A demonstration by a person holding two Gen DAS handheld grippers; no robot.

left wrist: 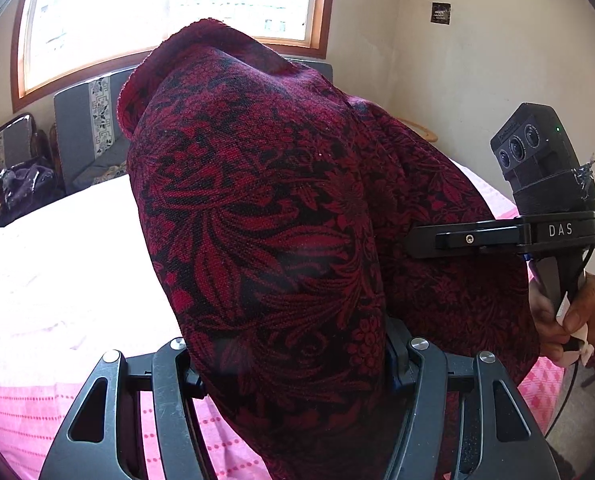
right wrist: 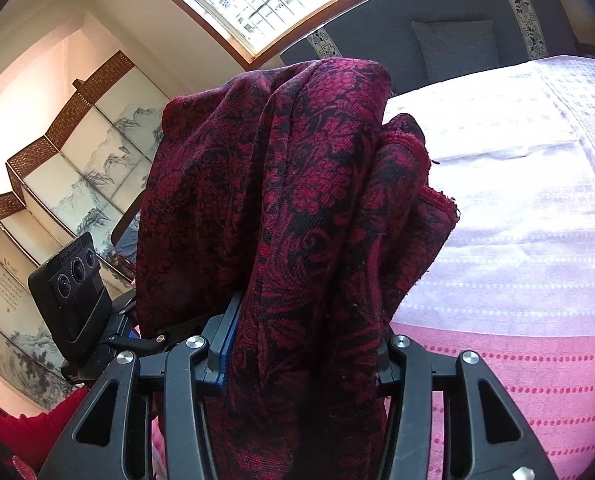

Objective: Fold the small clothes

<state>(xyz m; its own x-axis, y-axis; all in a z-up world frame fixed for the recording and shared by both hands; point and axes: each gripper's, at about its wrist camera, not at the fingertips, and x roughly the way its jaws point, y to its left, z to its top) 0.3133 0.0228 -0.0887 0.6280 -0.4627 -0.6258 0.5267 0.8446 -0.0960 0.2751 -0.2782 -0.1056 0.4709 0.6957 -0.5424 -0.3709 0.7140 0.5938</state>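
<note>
A dark red floral-patterned knit garment (left wrist: 281,208) is held bunched between the fingers of the left gripper (left wrist: 293,364), whose pads are pressed on it from both sides. From there it is draped forward, beyond the fingertips, above the pink bedspread (left wrist: 25,412). The same cloth is clamped between the fingers of the right gripper (right wrist: 303,354), folds rising ahead of them. The right gripper is gripped by a hand (left wrist: 577,320).
</note>
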